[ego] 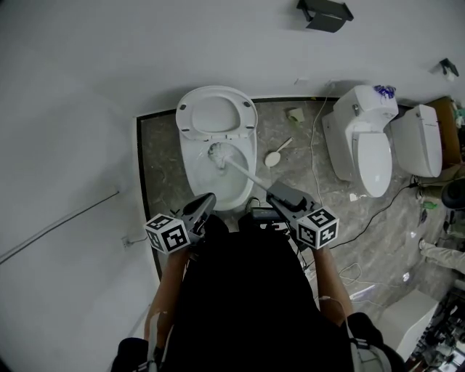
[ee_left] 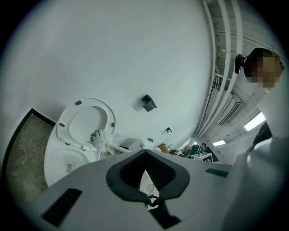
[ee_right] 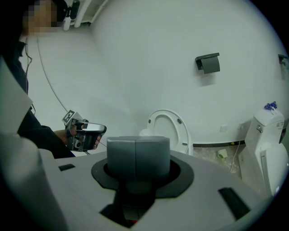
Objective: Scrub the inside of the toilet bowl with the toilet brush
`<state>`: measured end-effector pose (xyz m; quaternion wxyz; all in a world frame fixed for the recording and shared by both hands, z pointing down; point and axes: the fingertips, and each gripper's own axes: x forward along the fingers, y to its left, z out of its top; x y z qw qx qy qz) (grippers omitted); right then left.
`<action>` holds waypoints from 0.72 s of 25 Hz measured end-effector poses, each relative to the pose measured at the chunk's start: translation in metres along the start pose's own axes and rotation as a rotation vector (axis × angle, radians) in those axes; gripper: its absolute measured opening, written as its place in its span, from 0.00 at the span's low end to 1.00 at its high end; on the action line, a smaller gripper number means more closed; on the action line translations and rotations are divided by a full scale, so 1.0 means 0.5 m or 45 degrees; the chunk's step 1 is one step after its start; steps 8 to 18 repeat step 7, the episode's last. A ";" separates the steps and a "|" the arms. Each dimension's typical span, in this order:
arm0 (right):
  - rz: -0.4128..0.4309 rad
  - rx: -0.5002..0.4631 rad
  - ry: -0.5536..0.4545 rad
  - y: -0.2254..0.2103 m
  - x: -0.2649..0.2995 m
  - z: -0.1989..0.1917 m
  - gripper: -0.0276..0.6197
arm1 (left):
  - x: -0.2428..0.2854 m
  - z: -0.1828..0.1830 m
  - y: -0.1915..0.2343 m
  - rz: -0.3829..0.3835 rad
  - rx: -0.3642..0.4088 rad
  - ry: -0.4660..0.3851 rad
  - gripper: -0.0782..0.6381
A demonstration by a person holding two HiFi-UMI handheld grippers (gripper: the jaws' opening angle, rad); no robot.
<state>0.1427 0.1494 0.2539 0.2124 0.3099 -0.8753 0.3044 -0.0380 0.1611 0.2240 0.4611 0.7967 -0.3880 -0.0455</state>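
Note:
The white toilet bowl (ego: 190, 156) stands with its seat and lid (ego: 216, 115) raised against the wall. The toilet brush's bristle head (ego: 216, 152) is inside the bowl, near the back rim. Its white handle (ego: 247, 174) slants down to my right gripper (ego: 277, 193), which is shut on the handle's end. In the right gripper view the handle (ee_right: 137, 155) fills the jaws as a grey block. My left gripper (ego: 207, 202) hovers at the bowl's front edge, shut with nothing in it. The left gripper view shows the brush head (ee_left: 97, 136) over the bowl (ee_left: 58, 153).
Two more toilets (ego: 370, 145) (ego: 418, 142) stand to the right. A small white round-headed tool (ego: 275, 156) and a cable (ego: 314, 145) lie on the stone floor between. A paper holder (ego: 325, 14) hangs on the wall. The white wall runs close on the left.

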 end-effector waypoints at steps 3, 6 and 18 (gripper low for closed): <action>0.006 -0.004 -0.002 0.000 -0.003 0.004 0.29 | 0.000 0.002 -0.003 0.000 0.000 -0.009 0.12; 0.012 -0.010 -0.008 0.004 -0.004 0.007 0.29 | -0.002 -0.002 -0.006 -0.001 0.002 -0.014 0.12; 0.014 -0.012 -0.010 0.006 -0.005 0.008 0.29 | -0.003 -0.003 -0.007 -0.001 0.003 -0.015 0.12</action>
